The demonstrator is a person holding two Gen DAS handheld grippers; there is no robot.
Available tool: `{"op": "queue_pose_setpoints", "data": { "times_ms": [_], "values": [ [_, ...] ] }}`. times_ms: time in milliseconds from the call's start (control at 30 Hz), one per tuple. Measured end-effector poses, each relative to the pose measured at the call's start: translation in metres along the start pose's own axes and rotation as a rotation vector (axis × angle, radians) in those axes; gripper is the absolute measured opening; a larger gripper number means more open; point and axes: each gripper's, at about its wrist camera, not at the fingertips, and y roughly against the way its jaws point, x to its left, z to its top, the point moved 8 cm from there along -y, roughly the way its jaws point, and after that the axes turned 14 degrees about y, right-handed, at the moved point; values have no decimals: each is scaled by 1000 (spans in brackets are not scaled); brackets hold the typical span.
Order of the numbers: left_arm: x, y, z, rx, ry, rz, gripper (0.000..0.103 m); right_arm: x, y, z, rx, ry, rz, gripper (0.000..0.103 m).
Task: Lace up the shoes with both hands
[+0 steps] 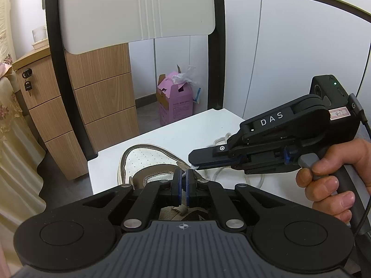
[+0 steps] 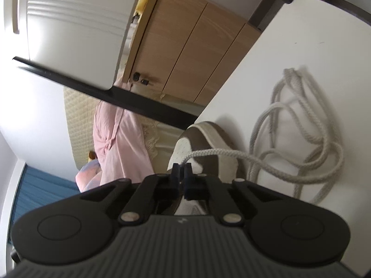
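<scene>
White lace [image 2: 215, 154] pinched in right hand-held gripper [image 2: 182, 169], shoe [image 1: 148, 162] near seat edge [image 1: 111, 149]

Sneaker [image 1: 148, 162]: perforated white leather toe, brown suede-like overlays, scuffed matt.
Shoelace [image 2: 289, 153]: braided off-white cord, rough weave.
Chair seat [image 1: 185, 134]: smooth white, slight sheen.
Chair frame [image 1: 55, 53]: black, satin.
Left gripper [image 1: 184, 183]: matt black plastic, blue rubbery pads, bright metal pivot pins.
Drawer cabinet [image 1: 102, 97]: light wood-grain laminate, matt.
Carton [image 1: 175, 102], centre: pink paperboard, torn.
</scene>
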Motion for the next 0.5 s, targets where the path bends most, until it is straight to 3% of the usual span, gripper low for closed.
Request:
{"op": "queue_pose_setpoints", "data": {
  "times_ms": [200, 400, 500],
  "values": [
    [1, 5, 2, -18, -1, 15, 6, 5, -3, -4, 17, 15, 21, 4],
    [12, 36, 15, -152, 57, 24, 6, 7, 2, -1, 30, 37, 10, 10],
    [20, 43, 13, -169, 81, 63, 6, 14, 9, -2, 53, 76, -1, 24]
  ]
}}
